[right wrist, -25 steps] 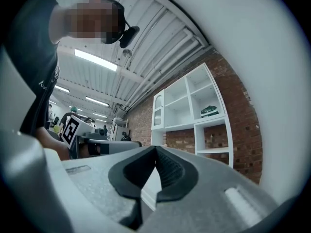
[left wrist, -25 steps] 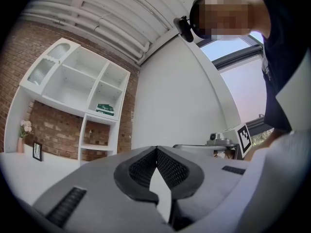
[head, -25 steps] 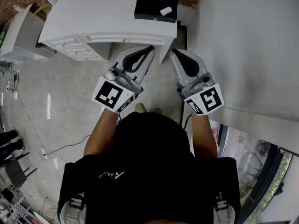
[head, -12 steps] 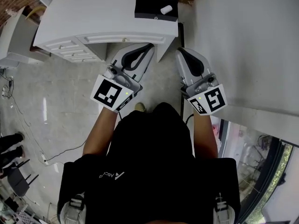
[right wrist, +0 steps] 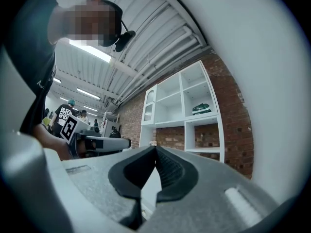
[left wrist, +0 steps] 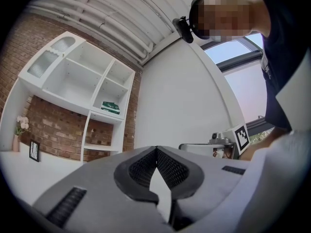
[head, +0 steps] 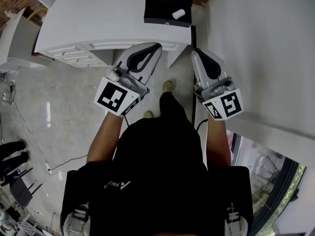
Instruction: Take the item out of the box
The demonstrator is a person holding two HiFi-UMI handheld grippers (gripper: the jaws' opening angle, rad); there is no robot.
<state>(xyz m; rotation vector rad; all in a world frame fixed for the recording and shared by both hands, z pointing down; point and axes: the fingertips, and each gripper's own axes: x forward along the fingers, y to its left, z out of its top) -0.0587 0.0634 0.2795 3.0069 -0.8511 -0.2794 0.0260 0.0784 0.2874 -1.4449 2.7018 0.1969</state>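
— So, is anything taken out yet?
— Nothing: the left gripper (head: 158,46) and right gripper (head: 195,52) are held shut, empty. The white item (head: 178,14) is seen inside the black box (head: 156,13), ahead of both.

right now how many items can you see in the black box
1: a white cylinder near the right edge of the black box. The box's far end is cut off by the frame, so more may be hidden.

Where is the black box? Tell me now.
In the head view the black box sits at the top centre, on the white desk near its right end beside the wall; a small white cylinder shows at its near right corner.
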